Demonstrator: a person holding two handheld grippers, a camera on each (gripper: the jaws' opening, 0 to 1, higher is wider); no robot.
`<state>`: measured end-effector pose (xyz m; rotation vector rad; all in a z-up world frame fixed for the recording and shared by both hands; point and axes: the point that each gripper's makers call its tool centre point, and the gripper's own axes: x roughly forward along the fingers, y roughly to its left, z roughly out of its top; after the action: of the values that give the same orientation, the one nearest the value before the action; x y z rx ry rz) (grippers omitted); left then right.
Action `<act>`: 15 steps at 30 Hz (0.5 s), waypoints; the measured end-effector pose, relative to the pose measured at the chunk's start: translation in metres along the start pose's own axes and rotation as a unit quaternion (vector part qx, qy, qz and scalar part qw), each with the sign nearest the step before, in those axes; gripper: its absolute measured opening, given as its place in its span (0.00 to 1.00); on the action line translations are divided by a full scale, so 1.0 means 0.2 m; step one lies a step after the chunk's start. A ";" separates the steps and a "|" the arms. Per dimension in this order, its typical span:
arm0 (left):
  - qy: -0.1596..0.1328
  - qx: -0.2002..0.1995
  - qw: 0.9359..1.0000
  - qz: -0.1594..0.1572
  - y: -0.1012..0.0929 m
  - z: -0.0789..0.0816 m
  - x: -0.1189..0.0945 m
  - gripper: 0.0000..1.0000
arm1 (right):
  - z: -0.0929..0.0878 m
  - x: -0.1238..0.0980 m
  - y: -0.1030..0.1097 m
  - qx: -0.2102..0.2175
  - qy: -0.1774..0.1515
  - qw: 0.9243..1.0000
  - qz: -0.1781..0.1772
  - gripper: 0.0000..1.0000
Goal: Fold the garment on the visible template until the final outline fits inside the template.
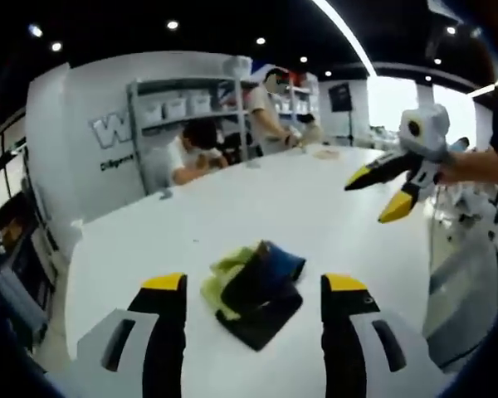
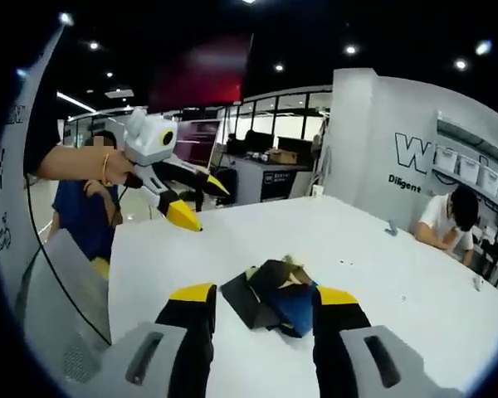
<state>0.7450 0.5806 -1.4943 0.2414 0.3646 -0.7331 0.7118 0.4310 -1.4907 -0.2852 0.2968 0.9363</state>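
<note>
A small folded garment (image 1: 257,278), yellow-green, blue and black, lies bunched on the white table (image 1: 232,207). A flat black sheet (image 1: 266,322) sticks out from under its near side. In the left gripper view my left gripper (image 1: 254,286) hangs above the table, open, the garment ahead between its yellow-tipped jaws. My right gripper (image 1: 380,192), held in a hand at the right, is raised and open. In the right gripper view the garment (image 2: 284,300) and black sheet (image 2: 239,303) lie ahead of my open right gripper (image 2: 264,294). My left gripper (image 2: 201,201) hovers open at upper left.
Two people (image 1: 191,157) are at the table's far side, near a shelf of white bins (image 1: 183,108). A small tan object (image 1: 325,153) lies far across the table. Another seated person (image 2: 448,220) leans on the table's right edge, and a person in blue (image 2: 87,220) is at the left.
</note>
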 end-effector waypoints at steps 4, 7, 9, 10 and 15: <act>0.005 0.016 1.000 -0.011 0.02 0.00 0.06 0.50 | -0.03 0.09 0.01 0.026 -0.002 0.999 0.026 0.33; 0.012 0.026 1.000 -0.012 0.04 -0.01 0.10 0.47 | -0.07 0.15 0.01 0.020 0.018 0.999 0.027 0.31; 0.014 0.030 0.999 -0.015 0.04 -0.02 0.14 0.47 | -0.09 0.19 0.00 0.017 0.026 0.999 0.028 0.25; 0.015 0.033 0.999 -0.019 0.05 -0.04 0.16 0.46 | -0.10 0.21 0.00 0.012 0.028 0.999 0.034 0.21; 0.028 0.030 0.999 -0.021 0.07 -0.09 0.22 0.42 | -0.10 0.30 0.02 -0.023 0.032 0.998 0.051 0.20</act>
<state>0.7807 0.5686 -1.5270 0.3122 0.4015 -0.7813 0.7401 0.4697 -1.5321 -0.3456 0.3511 1.0370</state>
